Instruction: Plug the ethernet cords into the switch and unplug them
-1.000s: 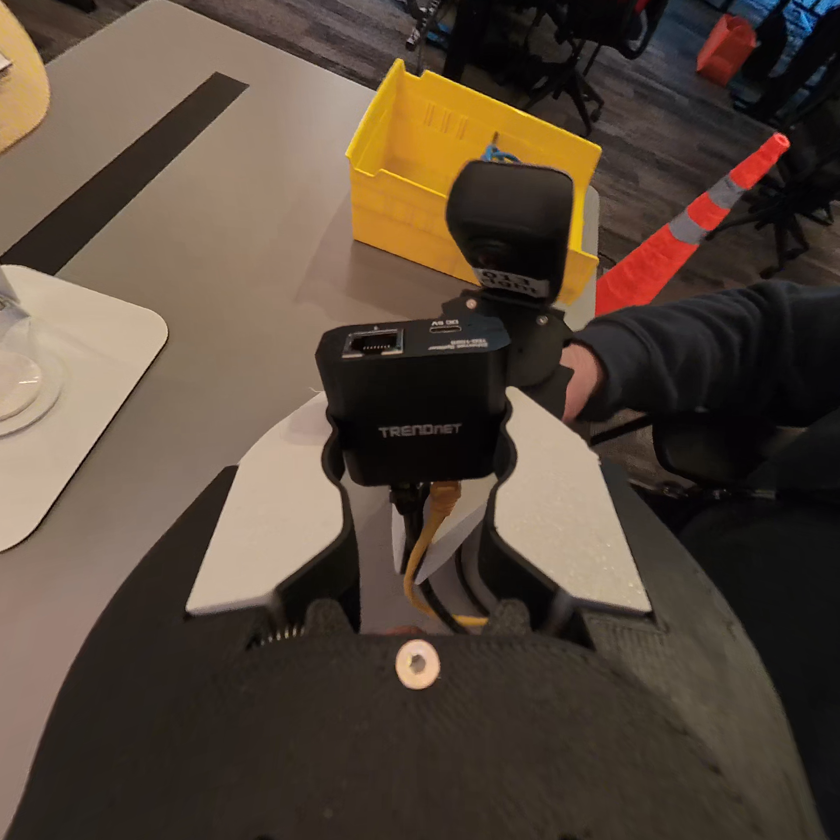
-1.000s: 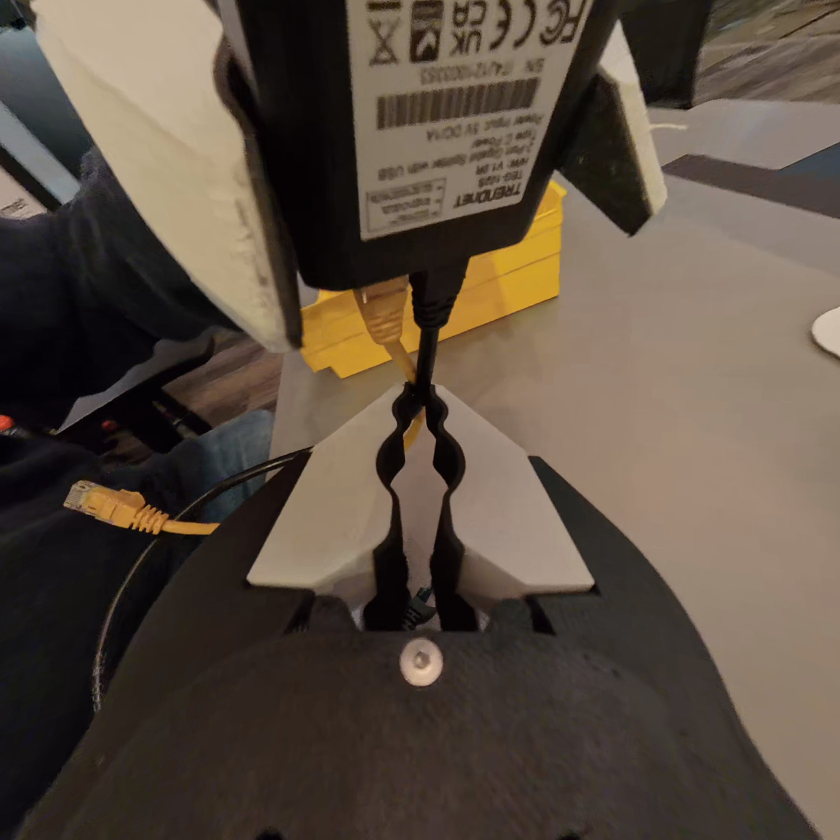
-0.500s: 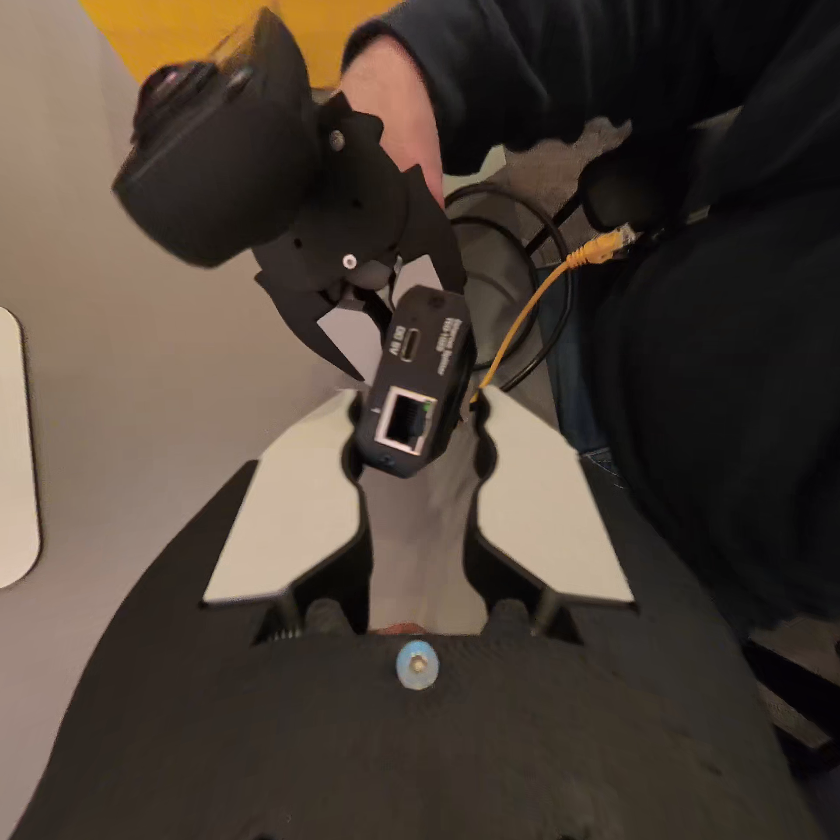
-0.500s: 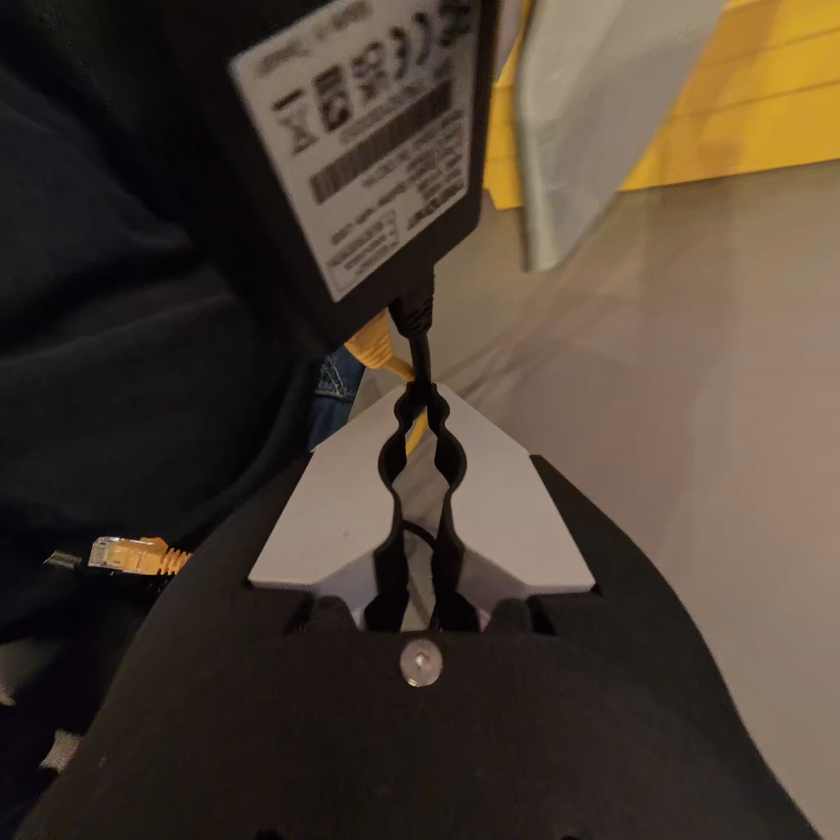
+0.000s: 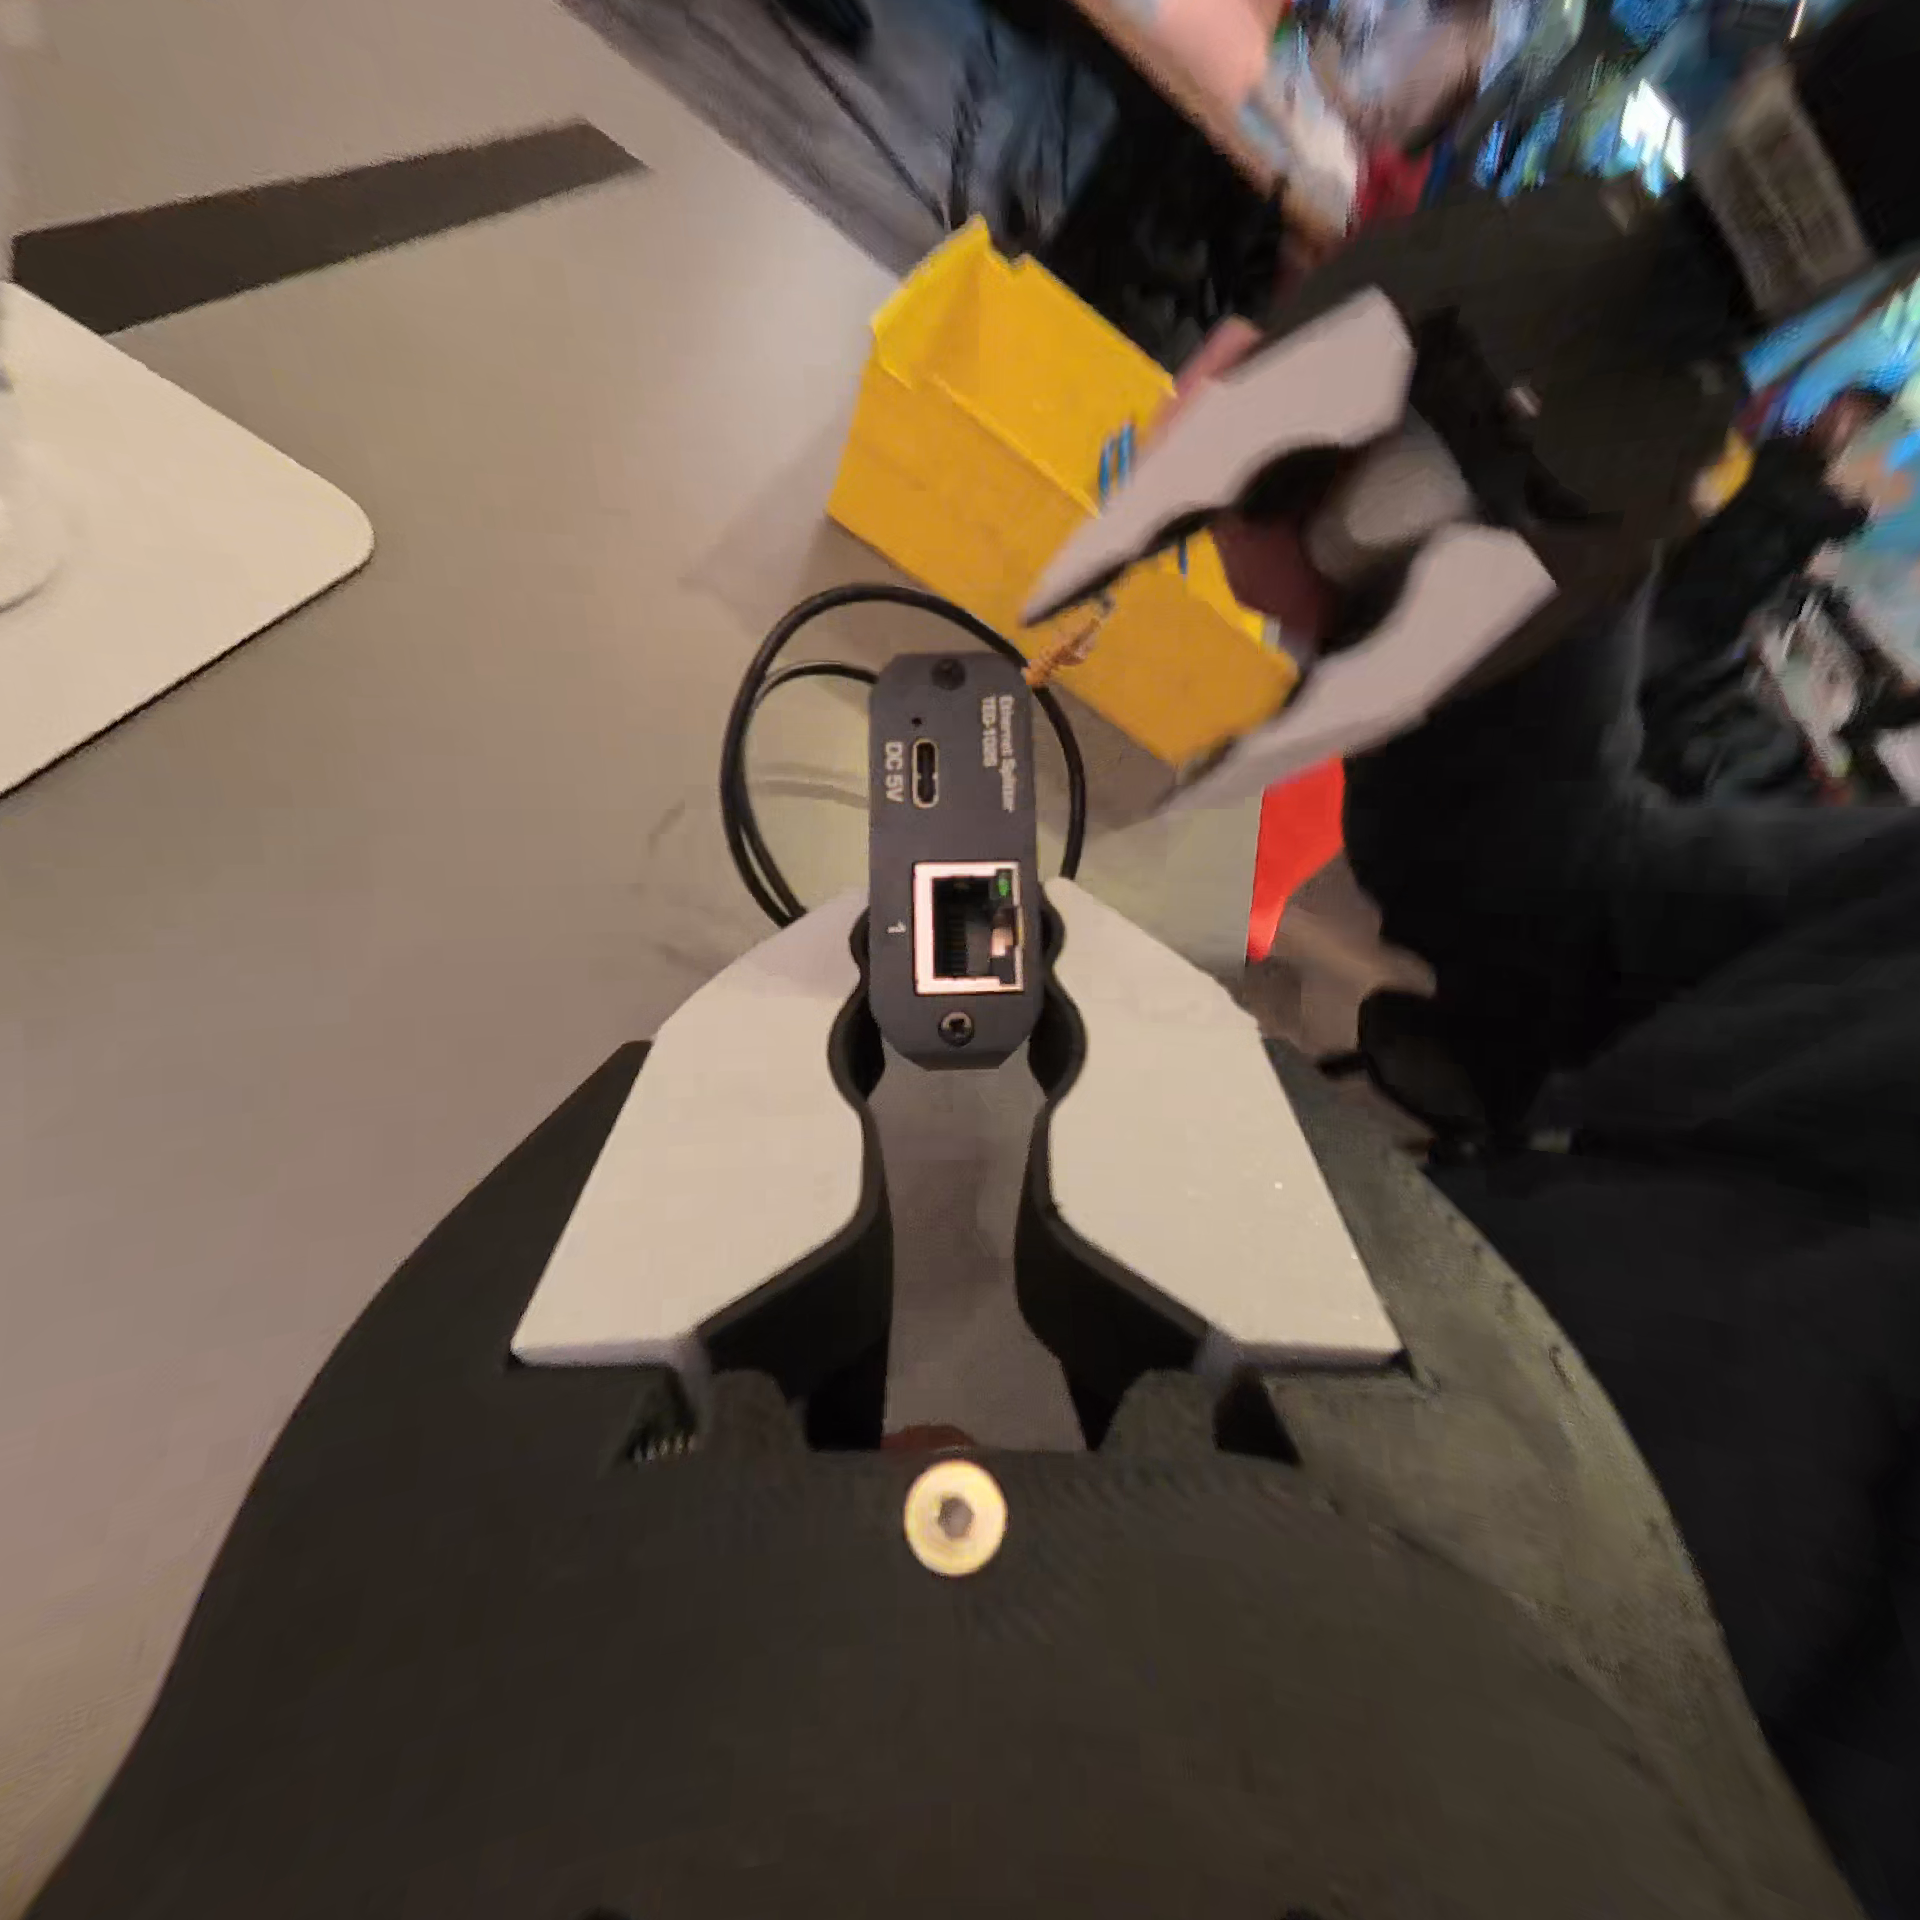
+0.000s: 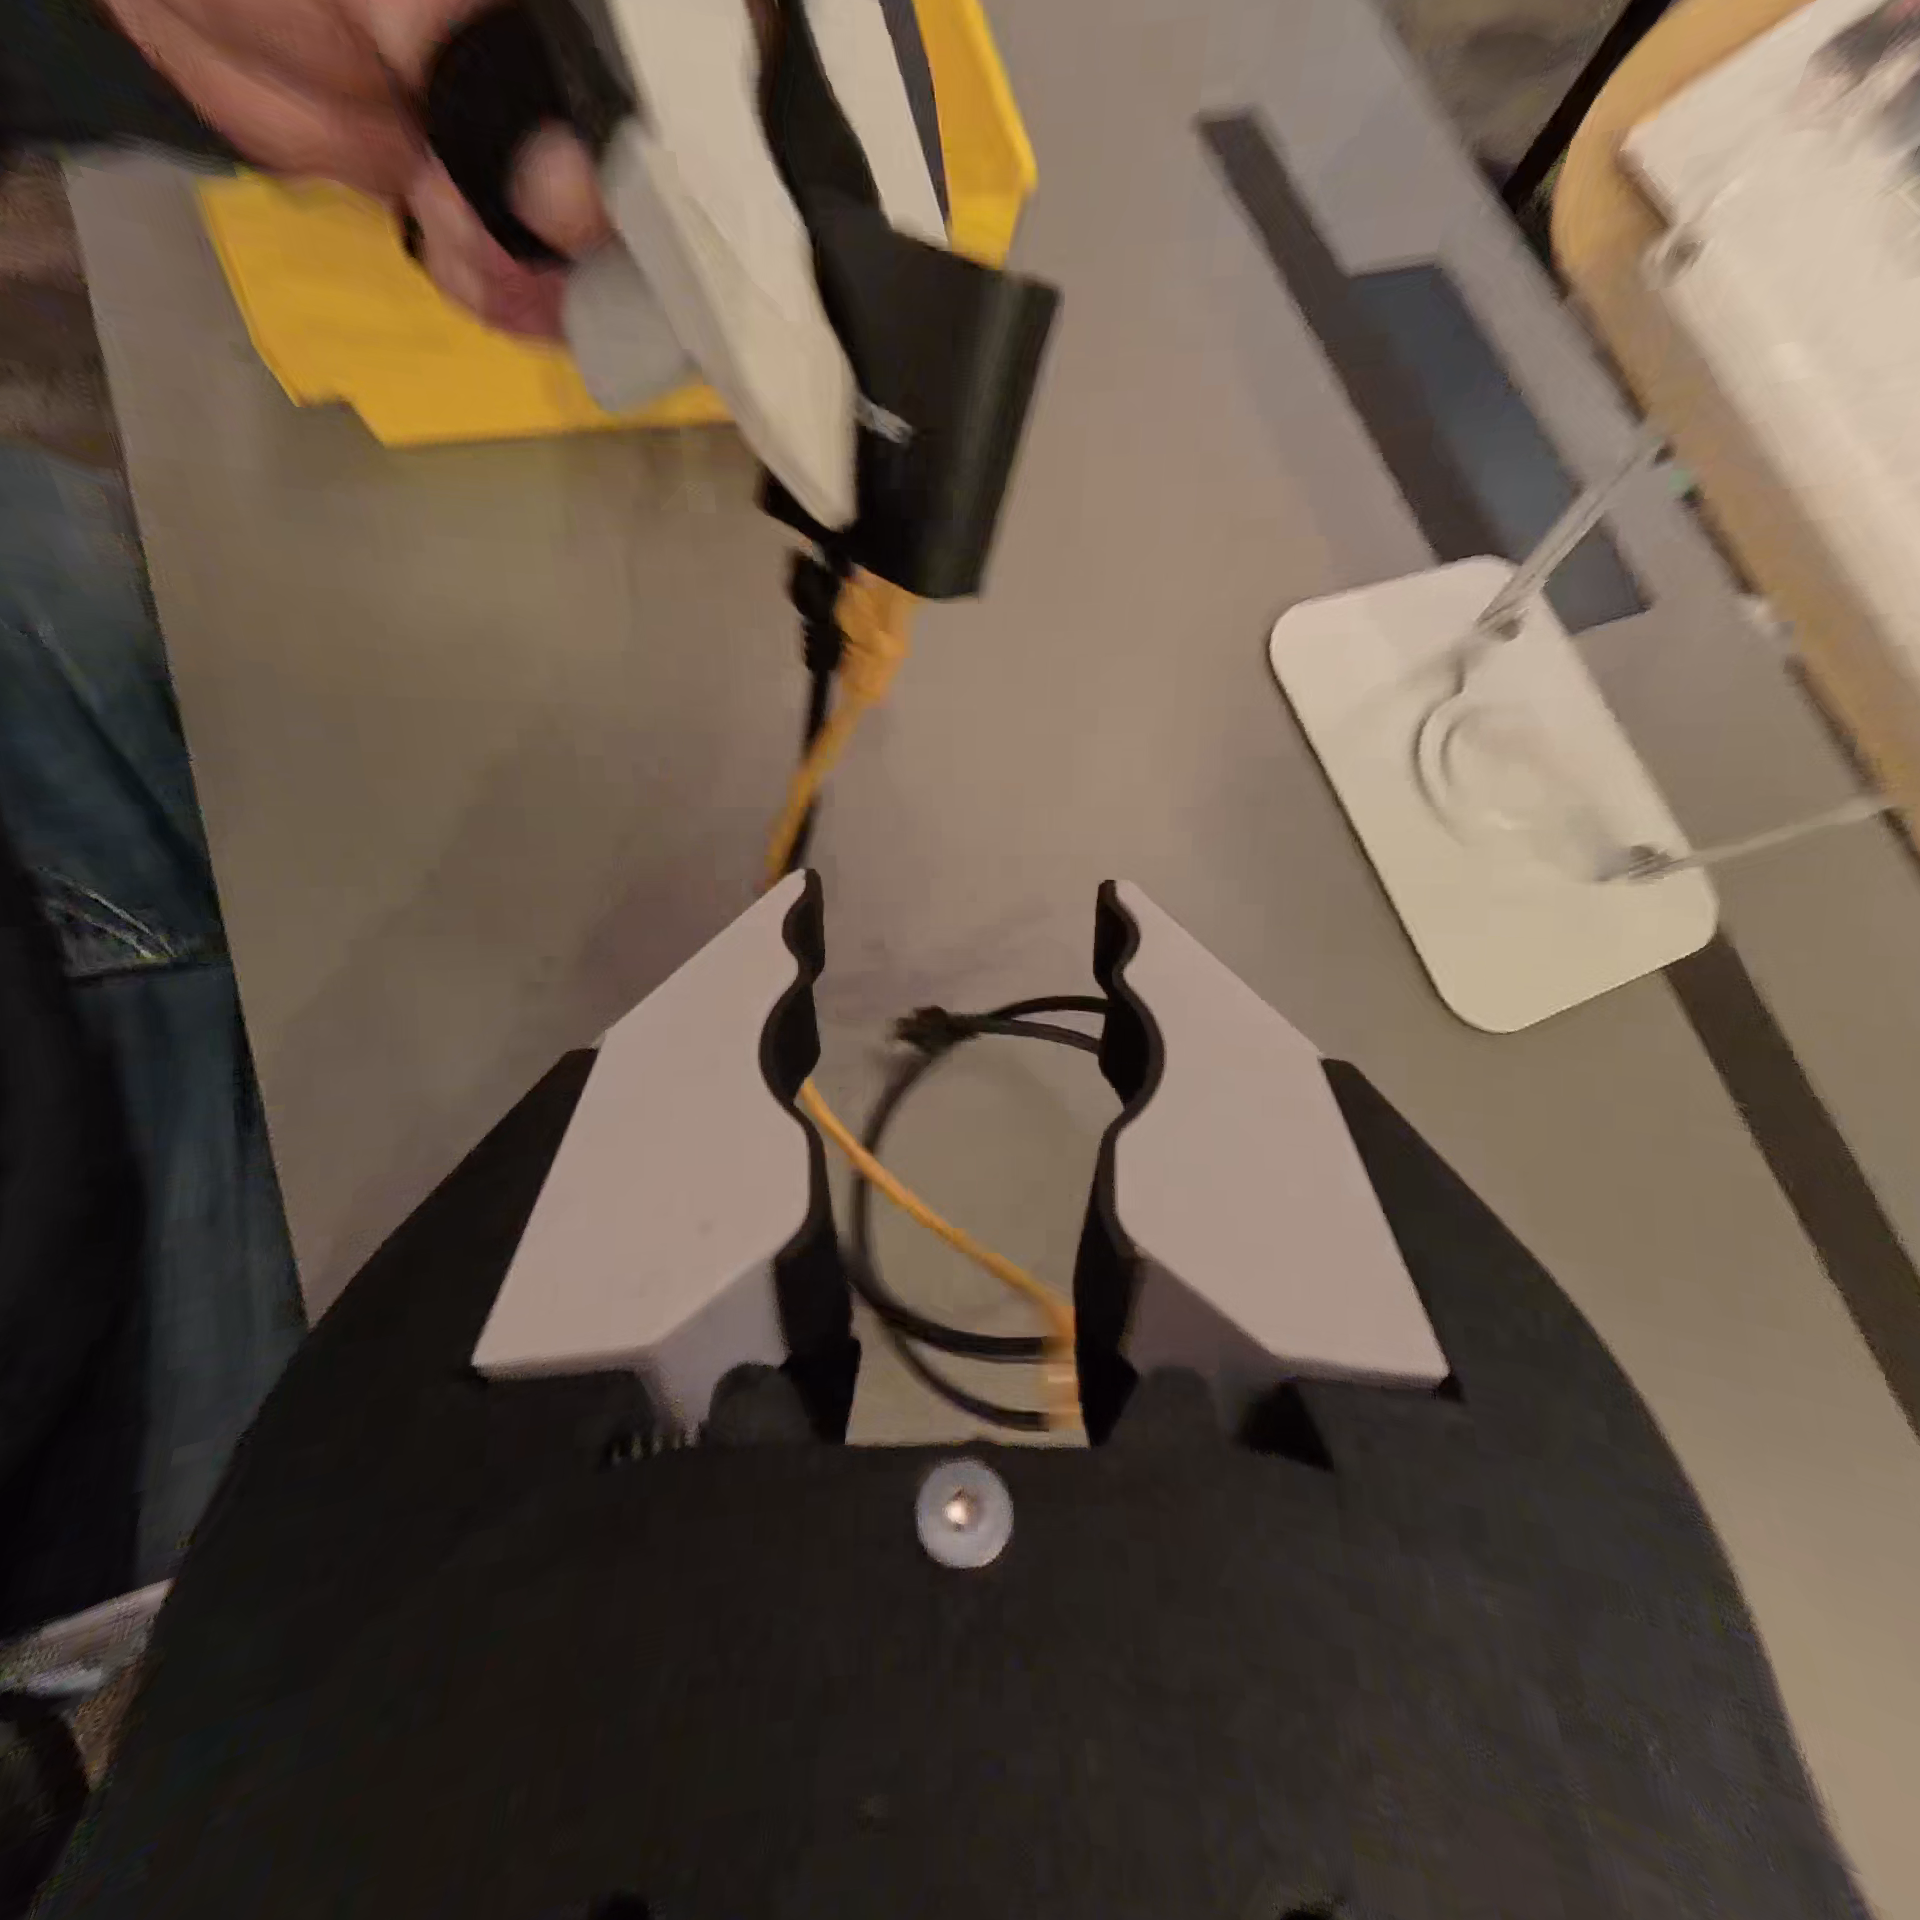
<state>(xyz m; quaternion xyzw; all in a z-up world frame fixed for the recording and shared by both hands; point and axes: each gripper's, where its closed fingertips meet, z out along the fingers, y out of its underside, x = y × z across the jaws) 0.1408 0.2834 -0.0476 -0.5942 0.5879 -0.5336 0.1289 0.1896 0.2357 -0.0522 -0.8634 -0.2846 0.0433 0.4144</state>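
My left gripper (image 5: 956, 914) is shut on the black switch (image 5: 951, 831), held on edge with an empty ethernet port facing the camera. In the right wrist view the switch (image 6: 940, 416) hangs from the left gripper's fingers (image 6: 748, 332), above the table. A yellow ethernet cord (image 6: 831, 727) and a black cable (image 6: 821, 623) are plugged into its lower end. My right gripper (image 6: 956, 888) is open and empty above the table. The cord's free plug (image 6: 1060, 1382) and the black cable's loop (image 6: 868, 1174) lie below it. The right gripper (image 5: 1122, 707) also shows blurred in the left wrist view.
A yellow bin (image 5: 987, 436) stands at the grey table's far edge, also in the right wrist view (image 6: 343, 312). A white base with a clear stand (image 6: 1486, 790) sits to one side. An orange cone (image 5: 1294, 842) is beyond the table. A person's hand (image 6: 343, 104) holds the left gripper. The grippers' ends are close to 8 centimeters from one another.
My right gripper has let go of the black cable, opened and pulled back. My left gripper has swung the switch round so that it faces out over the table.
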